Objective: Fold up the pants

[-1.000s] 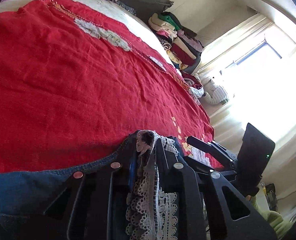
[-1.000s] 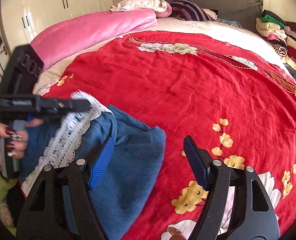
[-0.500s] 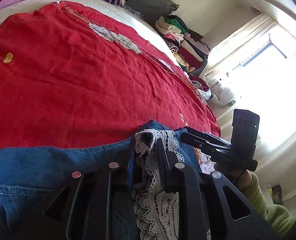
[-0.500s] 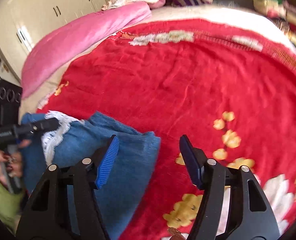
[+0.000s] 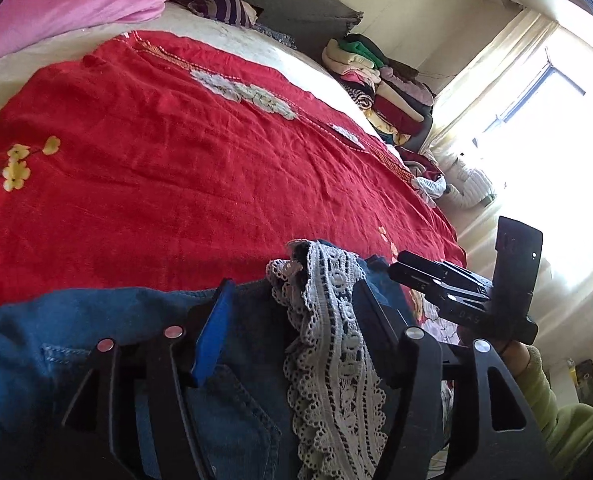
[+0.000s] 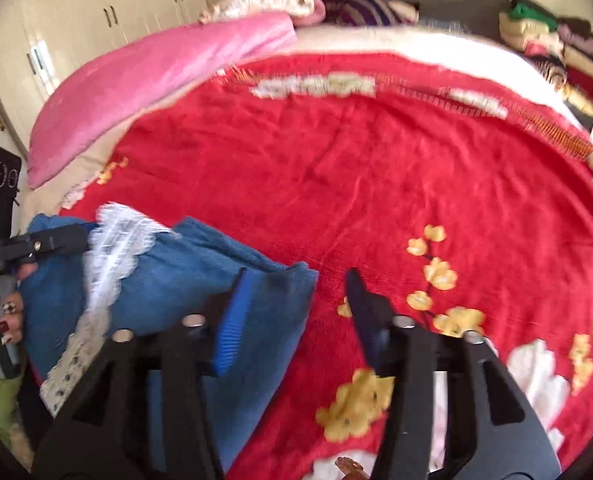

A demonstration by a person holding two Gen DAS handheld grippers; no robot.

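Note:
Blue jeans with a white lace trim lie bunched at the near edge of a red bedspread. My left gripper has its jaws opening. The lace trim lies loose between them, pressed by neither pad. In the right wrist view my right gripper stands open over the folded corner of the jeans. That corner reaches in beside the left blue pad without being pinched. The left gripper shows side-on by the lace trim, held by a hand with painted nails.
A pink quilt and pillows lie along the far side of the red bedspread. Stacked folded clothes sit at the far right corner. Cream wardrobe doors stand on the left, and a bright window on the right.
My left jaws have come apart and let go of the lace trim they were pinching. My right jaws have narrowed a little and now sit closer to the jeans' corner.

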